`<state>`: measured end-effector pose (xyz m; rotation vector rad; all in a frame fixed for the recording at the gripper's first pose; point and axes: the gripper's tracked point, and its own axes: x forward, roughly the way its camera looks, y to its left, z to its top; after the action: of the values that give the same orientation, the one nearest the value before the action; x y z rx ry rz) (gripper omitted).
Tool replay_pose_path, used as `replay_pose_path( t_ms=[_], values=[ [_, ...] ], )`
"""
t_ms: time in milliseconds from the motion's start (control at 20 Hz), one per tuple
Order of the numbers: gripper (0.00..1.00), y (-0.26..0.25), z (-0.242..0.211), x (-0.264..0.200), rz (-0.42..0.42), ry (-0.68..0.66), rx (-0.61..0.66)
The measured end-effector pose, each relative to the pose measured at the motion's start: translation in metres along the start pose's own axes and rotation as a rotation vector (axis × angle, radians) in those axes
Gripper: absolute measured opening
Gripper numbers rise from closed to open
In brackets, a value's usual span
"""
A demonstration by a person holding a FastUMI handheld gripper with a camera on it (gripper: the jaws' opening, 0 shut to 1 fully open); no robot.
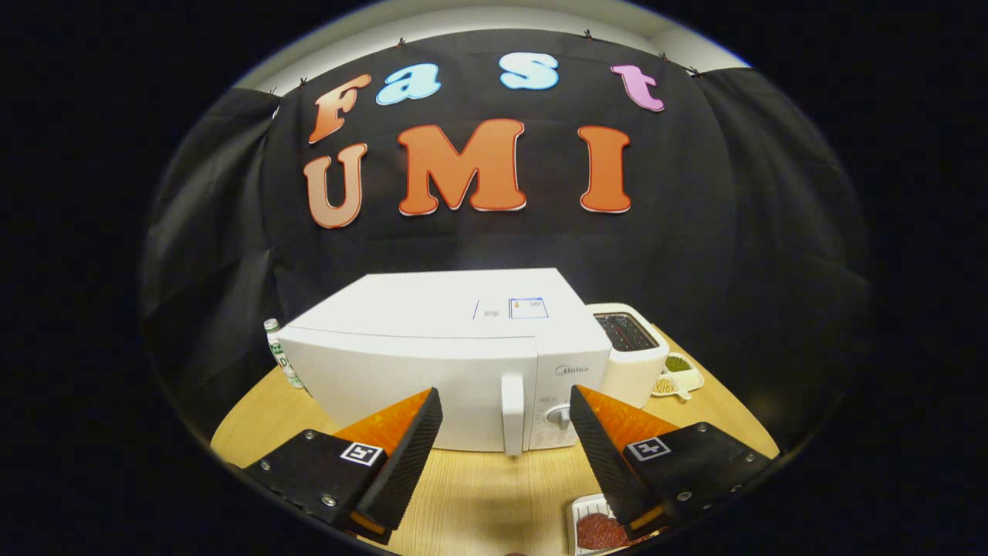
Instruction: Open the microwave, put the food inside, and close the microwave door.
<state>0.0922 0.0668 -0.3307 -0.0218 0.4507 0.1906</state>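
Microwave (432,363) with its door closed stands on the wooden table (478,494), just beyond the gripper (505,405).
Gripper fingers are spread wide apart, holding nothing, and the door handle (512,413) shows between them. Food in a white tray (598,529) lies beside the right finger. A toaster (629,347) stands right of the microwave.

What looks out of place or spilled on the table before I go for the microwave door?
Nothing stands out. The microwave sits square on the table with its door shut; the toaster and small dish stand beside it. The food tray lies flat near the open, empty tongs, nothing spilled.
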Motion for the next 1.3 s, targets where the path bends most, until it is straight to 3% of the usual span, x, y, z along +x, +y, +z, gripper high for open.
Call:
replay_pose_path(
  t_ms=[350,550,750,800,900,1050,1300],
  values=[
    [0.98,-0.011,-0.055,0.060,-0.007,0.105,0.038],
    [0.78,-0.010,-0.063,0.081,0.019,0.132,0.064],
    [0.47,-0.005,-0.072,0.086,0.043,0.168,0.067],
    [0.33,-0.004,-0.070,0.088,0.048,0.151,0.052],
    [0.22,-0.004,-0.069,0.084,0.040,0.131,-0.016],
    [0.12,-0.005,-0.068,0.082,0.011,0.116,-0.003],
    [0.07,-0.003,-0.078,0.059,-0.014,0.102,-0.028]
  ],
)
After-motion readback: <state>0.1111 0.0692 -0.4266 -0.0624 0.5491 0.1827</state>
